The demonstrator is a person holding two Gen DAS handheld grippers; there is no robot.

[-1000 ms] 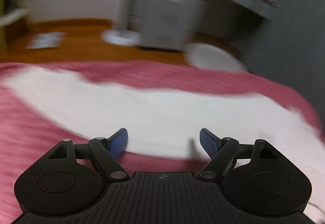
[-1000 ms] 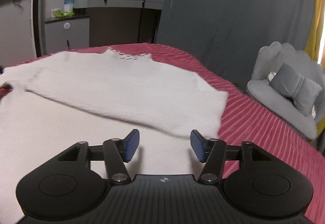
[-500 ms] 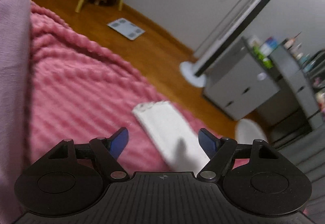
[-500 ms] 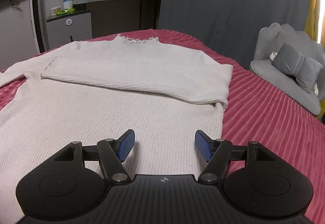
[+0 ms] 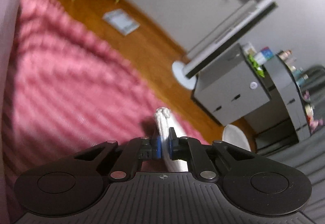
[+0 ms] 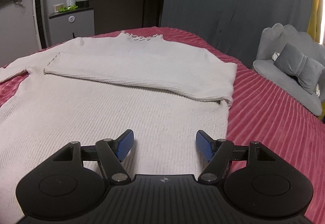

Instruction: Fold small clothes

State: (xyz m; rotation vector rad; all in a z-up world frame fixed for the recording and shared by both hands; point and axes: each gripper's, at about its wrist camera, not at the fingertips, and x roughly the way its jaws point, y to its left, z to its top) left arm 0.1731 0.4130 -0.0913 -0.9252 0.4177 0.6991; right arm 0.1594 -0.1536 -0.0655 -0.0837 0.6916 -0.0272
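Note:
A white knit sweater [image 6: 121,91] lies flat on the pink ribbed bedcover [image 6: 274,112], with its right sleeve [image 6: 142,69] folded across the chest. The other sleeve trails off to the left. My left gripper [image 5: 164,142] is shut on that sleeve's cuff [image 5: 162,116], which bunches up and sticks out past the pads above the bedcover [image 5: 61,81]. My right gripper [image 6: 164,142] hovers low over the sweater's lower body near its right edge. Its jaws are opening, and nothing is pinched between them.
Beyond the bed's far edge stand a grey dresser [image 6: 121,0] with a round mirror and a tall tower fan [image 6: 37,10]. A grey cushioned chair [image 6: 288,73] stands to the right of the bed. A scale [image 5: 120,21] lies on the wooden floor, near a grey cabinet [image 5: 229,85].
My left gripper swung from over the sweater to the end of the sleeve, rolled, and closed on the cuff. The right gripper's jaws spread wider over the sweater body.

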